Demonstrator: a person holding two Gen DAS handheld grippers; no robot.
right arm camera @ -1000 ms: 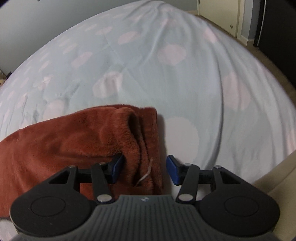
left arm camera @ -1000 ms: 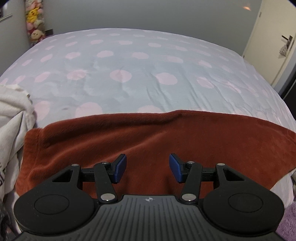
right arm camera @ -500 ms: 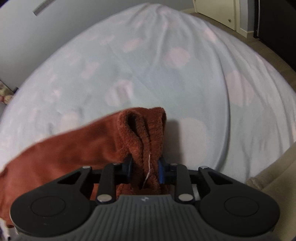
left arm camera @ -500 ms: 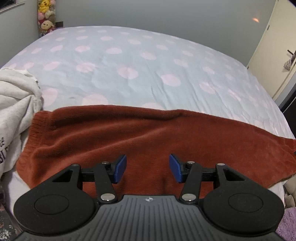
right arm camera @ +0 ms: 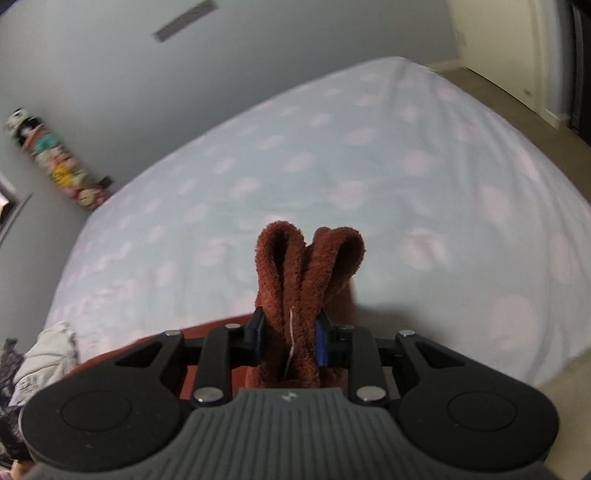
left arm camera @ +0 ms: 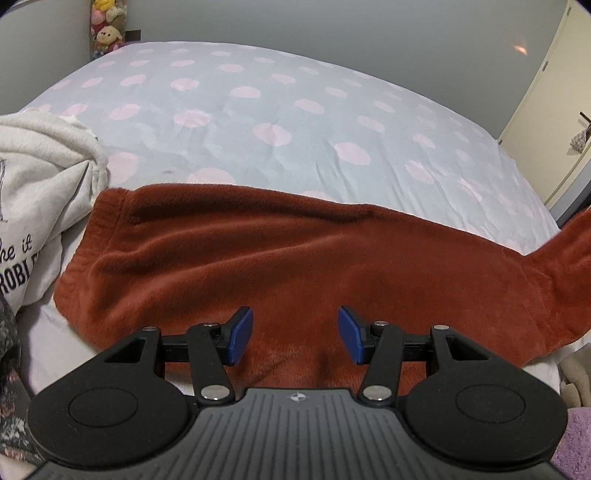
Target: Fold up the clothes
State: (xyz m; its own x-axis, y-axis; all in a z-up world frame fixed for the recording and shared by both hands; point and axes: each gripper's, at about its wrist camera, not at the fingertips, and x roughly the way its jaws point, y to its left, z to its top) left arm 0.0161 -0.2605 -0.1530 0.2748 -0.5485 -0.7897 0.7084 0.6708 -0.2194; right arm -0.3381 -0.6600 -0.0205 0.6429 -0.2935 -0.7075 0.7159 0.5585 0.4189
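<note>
A rust-brown fleece garment lies stretched across the near edge of the bed. Its ribbed waistband sits at the left and its right end rises off the bed toward the frame's edge. My left gripper hovers open over the middle of the garment, with nothing between its blue pads. In the right wrist view my right gripper is shut on the bunched end of the rust-brown garment, which sticks up in two folded loops well above the bed.
The bed has a pale blue cover with pink dots. A white printed sweatshirt lies heaped at the left beside the garment. Plush toys hang on the far wall, and a cream door stands at the right.
My right gripper closed on the garment's end and lifted it high off the bed. The left gripper shifted a little over the garment and stayed open.
</note>
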